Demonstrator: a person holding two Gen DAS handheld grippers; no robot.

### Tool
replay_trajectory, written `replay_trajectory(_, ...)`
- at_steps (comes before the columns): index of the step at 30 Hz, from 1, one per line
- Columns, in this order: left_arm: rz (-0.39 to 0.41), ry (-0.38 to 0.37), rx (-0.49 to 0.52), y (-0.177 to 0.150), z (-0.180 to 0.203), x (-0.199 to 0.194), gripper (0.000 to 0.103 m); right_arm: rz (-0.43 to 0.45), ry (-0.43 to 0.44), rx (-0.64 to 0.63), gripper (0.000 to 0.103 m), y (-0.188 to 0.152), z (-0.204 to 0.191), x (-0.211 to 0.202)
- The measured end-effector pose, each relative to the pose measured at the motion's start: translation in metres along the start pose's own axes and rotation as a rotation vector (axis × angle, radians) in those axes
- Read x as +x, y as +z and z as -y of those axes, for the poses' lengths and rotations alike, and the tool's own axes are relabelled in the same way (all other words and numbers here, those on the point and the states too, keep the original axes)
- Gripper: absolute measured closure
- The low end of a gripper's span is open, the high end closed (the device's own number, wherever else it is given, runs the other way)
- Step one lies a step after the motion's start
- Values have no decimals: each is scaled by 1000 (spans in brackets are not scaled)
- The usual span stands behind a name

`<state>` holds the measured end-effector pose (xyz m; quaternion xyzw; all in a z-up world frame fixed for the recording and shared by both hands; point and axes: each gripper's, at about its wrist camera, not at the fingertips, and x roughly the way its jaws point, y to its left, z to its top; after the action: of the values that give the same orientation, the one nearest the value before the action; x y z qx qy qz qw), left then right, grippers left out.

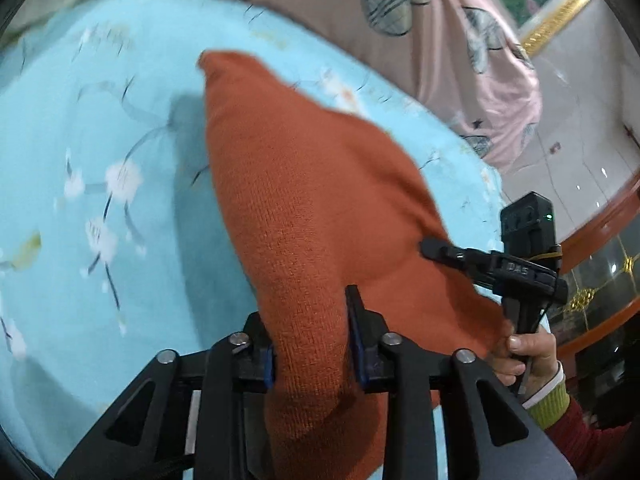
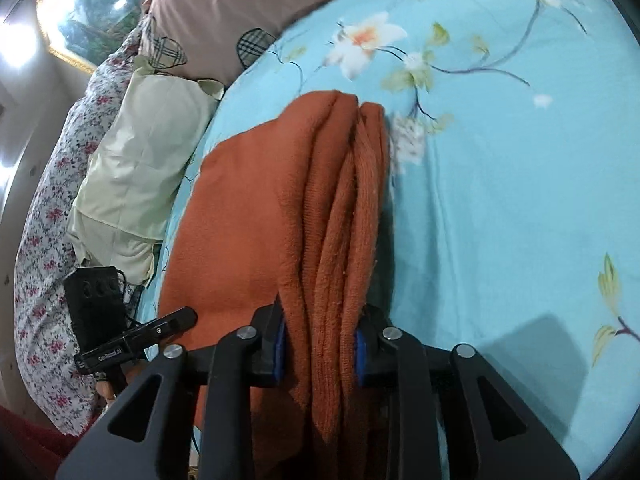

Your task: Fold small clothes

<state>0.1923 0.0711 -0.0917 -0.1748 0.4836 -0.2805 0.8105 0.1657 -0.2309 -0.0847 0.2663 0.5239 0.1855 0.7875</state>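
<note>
Orange knit garment point(image 1: 304, 200) clamped in both jaws, lifted and stretched ahead of them over the blue floral bed point(image 1: 100, 128); could slide from the left gripper point(image 1: 312, 344), pinching just one bunched fold; could sag unevenly. Only right wrist view shows stacked folds in the right gripper point(image 2: 320, 344); only left shows the holding hand point(image 1: 532, 352).

Right claw point(image 2: 320, 350): clamped on bunched folds of the orange sweater point(image 2: 280, 220)
Sweater: draped over the blue flowered bed sheet point(image 2: 500, 200)
Left claw point(image 2: 176, 318): at the sweater's left edge
</note>
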Motion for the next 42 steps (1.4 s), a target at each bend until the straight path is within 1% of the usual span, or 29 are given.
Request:
replay_trajectory(1,-4,-15,-15,1,-3,1,65,4,-9,1,68,0,0,-1)
replay_trajectory(2,-8,-35,-35,4,-9,0,63,9,-21,-1,65,1,-1,-2)
replay_trajectory(3,0,-43,-49,8,-13,-2,59,14,-34,-2,60,1,-2,-3)
replay_trajectory(4,15,-41,-56,13,-18,-4,57,21,-48,-4,58,1,-2,-5)
replay_trajectory(6,33,-24,-67,24,-26,-4,45,34,-62,-5,56,0,-3,-12)
replay_trajectory(7,41,-14,-80,32,-32,-3,42,41,-64,-4,56,0,-3,-15)
replay_trajectory(10,61,-25,-129,64,-49,6,42,79,-65,-4,55,-5,-3,-29)
replay_trajectory(12,68,-13,-136,84,-56,16,42,111,-64,-9,55,-8,-3,-39)
replay_trajectory(13,69,-2,-131,95,-56,23,43,128,-58,-12,55,-10,-3,-45)
replay_trajectory(14,74,24,-120,108,-58,31,46,138,-53,-17,55,-12,-4,-48)
replay_trajectory(15,77,36,-117,116,-58,35,53,145,-49,-21,55,-13,-6,-51)
replay_trajectory(16,82,50,-112,127,-59,41,64,151,-45,-28,55,-15,-8,-53)
replay_trajectory(19,98,100,-100,155,-61,55,78,150,-54,-47,55,-17,-13,-54)
replay_trajectory(21,131,163,-76,174,-57,56,79,147,-64,-60,55,-17,-16,-54)
replay_trajectory(22,143,187,-73,178,-58,54,80,148,-65,-64,55,-17,-17,-54)
replay_trajectory(23,163,225,-76,186,-56,50,80,153,-62,-66,55,-15,-18,-55)
replay_trajectory(24,183,242,-80,189,-54,44,78,157,-60,-67,55,-15,-19,-54)
replay_trajectory(26,212,230,-80,189,-49,32,71,163,-61,-68,55,-11,-22,-52)
replay_trajectory(27,225,238,-75,186,-46,26,66,164,-65,-70,55,-8,-24,-51)
replay_trajectory(29,239,253,-46,171,-36,14,66,163,-72,-78,55,-1,-29,-47)
replay_trajectory(32,239,195,-14,143,-19,0,66,151,-90,-89,55,13,-34,-38)
replay_trajectory(36,223,130,30,99,6,-12,66,125,-61,-68,55,29,-33,-21)
replay_trajectory(38,217,96,64,76,19,-17,66,111,-75,-63,55,35,-32,-12)
replay_trajectory(40,201,75,82,63,25,-18,66,98,-117,-50,55,41,-28,-4)
replay_trajectory(42,179,59,101,50,32,-18,66,87,-117,-41,56,45,-26,3)
